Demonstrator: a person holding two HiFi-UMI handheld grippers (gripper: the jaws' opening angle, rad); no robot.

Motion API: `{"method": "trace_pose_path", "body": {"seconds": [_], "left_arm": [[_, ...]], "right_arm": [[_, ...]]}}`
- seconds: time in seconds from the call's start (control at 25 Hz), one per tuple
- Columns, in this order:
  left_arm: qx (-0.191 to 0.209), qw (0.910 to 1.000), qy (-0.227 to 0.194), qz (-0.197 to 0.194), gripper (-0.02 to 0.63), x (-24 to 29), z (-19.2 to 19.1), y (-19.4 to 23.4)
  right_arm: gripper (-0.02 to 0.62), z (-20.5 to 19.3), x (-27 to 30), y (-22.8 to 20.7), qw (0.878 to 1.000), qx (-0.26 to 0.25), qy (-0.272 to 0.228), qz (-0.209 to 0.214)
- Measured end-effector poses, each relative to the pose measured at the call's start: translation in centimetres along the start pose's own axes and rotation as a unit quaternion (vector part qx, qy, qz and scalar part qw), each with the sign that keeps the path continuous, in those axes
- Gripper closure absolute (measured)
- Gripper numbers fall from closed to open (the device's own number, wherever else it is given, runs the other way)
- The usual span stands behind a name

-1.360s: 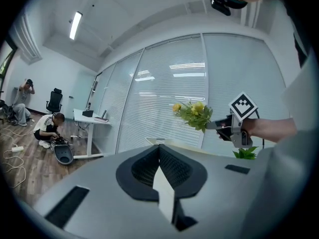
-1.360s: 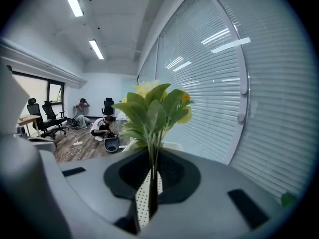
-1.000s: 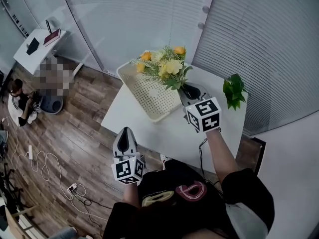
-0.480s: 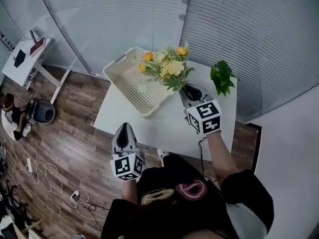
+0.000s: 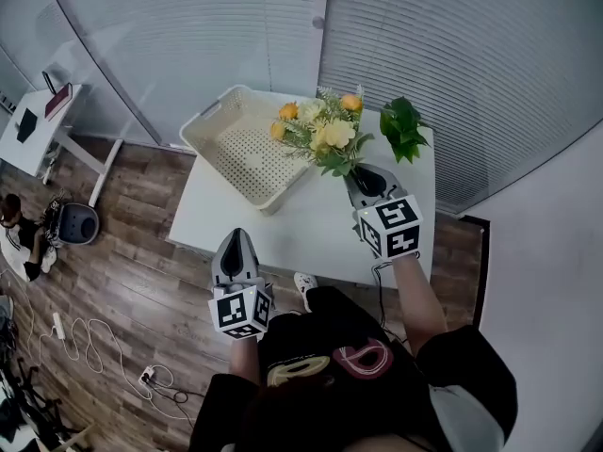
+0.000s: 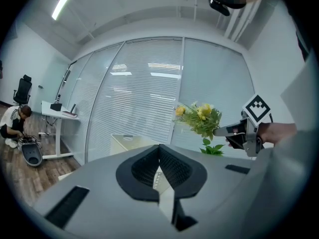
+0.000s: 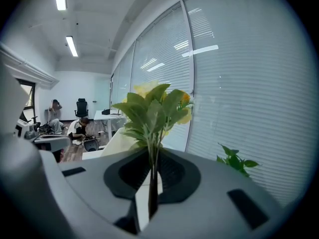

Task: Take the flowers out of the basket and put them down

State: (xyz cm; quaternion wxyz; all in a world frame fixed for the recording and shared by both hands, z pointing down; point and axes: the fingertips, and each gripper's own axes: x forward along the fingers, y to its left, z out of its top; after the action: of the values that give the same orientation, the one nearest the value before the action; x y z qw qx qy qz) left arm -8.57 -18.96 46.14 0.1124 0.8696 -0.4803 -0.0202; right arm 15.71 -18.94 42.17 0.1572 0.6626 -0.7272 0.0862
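Head view: at nine o'clock of the picture a person [image 5: 21,243] sits on the wood floor [image 5: 122,271], with a small white desk [image 5: 38,121] at ten o'clock and loose cables [image 5: 80,332] at eight o'clock.

The left gripper [image 5: 236,241] hangs at about six o'clock, just off the near edge of the white table [image 5: 301,229] and over the floor. It points toward twelve. In the left gripper view its jaws are closed together with nothing between them.

A cream perforated basket [image 5: 236,153] lies on the table's eleven o'clock corner, its open side up.

The flowers [image 5: 325,130], yellow and orange blooms among green leaves, are out of the basket and up in the air. From the head camera they overlap the basket's three o'clock rim. The left gripper view shows them carried clear above the tabletop.

The right gripper [image 5: 366,175] sits at five o'clock of the blooms, over the table, with its marker cube toward the person. In the right gripper view its jaws are clamped on the thin stems, which rise straight up out of the narrow gap into the leaves.

A small green plant [image 5: 403,128] stands at three o'clock of the flowers, near the table's one o'clock corner and apart from the bouquet. Behind the table, from ten to two o'clock, runs a glass wall with closed blinds [image 5: 452,55].
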Motion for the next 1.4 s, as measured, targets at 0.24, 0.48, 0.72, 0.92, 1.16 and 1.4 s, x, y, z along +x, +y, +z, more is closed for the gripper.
{"method": "trace_pose_path", "body": {"seconds": [0.24,0.48,0.72,0.92,1.16,1.4], "left_arm": [[-0.005,0.9999,0.008,-0.014,0.589,0.0,0.7,0.0],[-0.003,0.9994,0.022,-0.027,0.589,-0.9,-1.4,-2.4],[0.001,0.9989,0.030,-0.036,0.589,-0.7,-1.7,-3.7],[-0.002,0.9987,0.035,-0.036,0.589,-0.5,-2.1,-4.2],[-0.001,0.9985,0.044,-0.033,0.589,-1.0,-2.7,-4.2],[0.005,0.9985,0.047,-0.027,0.589,-0.5,-2.7,-3.6]], "right_arm": [[0.554,-0.2,-0.9,-0.3,1.000,0.007,0.014,-0.023],[0.554,-4.0,-3.4,-2.0,0.998,0.025,0.032,-0.046],[0.554,-6.9,-4.2,-3.2,0.996,0.044,0.052,-0.060],[0.554,-9.1,-4.0,-4.1,0.994,0.051,0.071,-0.071],[0.554,-12.6,-3.8,-4.5,0.990,0.051,0.102,-0.081],[0.554,-16.3,-2.7,-4.7,0.984,0.078,0.136,-0.080]]}}
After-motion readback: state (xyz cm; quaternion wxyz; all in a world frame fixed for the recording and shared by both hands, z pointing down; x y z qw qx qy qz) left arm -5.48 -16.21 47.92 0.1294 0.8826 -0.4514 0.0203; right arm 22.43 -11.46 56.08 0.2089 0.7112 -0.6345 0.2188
